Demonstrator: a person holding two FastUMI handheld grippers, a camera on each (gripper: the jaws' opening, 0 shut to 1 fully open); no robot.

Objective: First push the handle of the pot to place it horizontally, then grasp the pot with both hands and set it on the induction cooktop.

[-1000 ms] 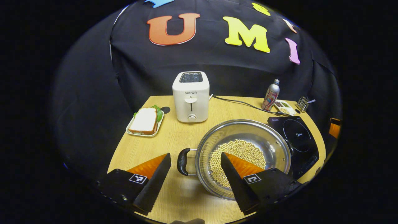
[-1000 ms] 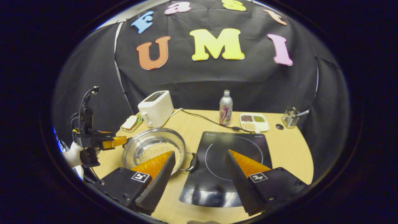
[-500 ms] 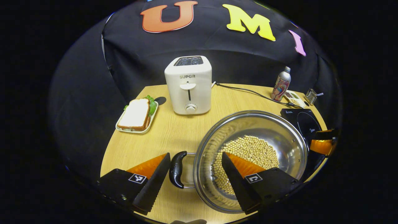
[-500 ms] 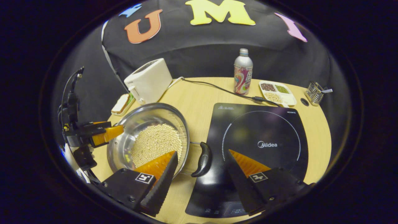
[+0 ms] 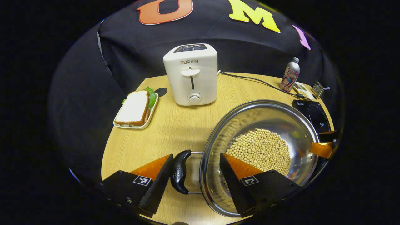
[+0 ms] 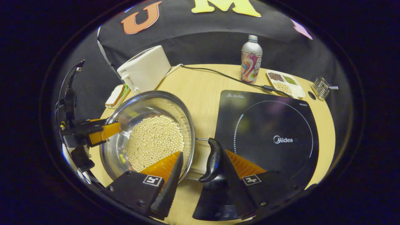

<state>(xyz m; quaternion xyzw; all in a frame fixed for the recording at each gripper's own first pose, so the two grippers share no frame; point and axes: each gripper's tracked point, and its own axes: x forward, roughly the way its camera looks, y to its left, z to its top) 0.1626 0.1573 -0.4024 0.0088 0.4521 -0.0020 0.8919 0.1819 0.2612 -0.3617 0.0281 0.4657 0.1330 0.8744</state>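
Left gripper (image 5: 193, 175) gapes around the black handle (image 5: 179, 171) of the steel pot (image 5: 265, 115) (bean-filled).

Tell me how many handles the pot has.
2. One handle sits between the left gripper fingers; the other handle sits between the right gripper fingers, at the induction cooktop edge.

- The left claw (image 5: 195, 175) has moved in on the pot (image 5: 268, 125); the pot's near black handle (image 5: 179, 171) now sits between its open fingers rather than ahead of them.
- The right claw (image 6: 203, 172) has closed the distance too; the pot's other handle (image 6: 213, 160) now lies against its right-hand finger (image 6: 237, 175), with the rim beside the other.
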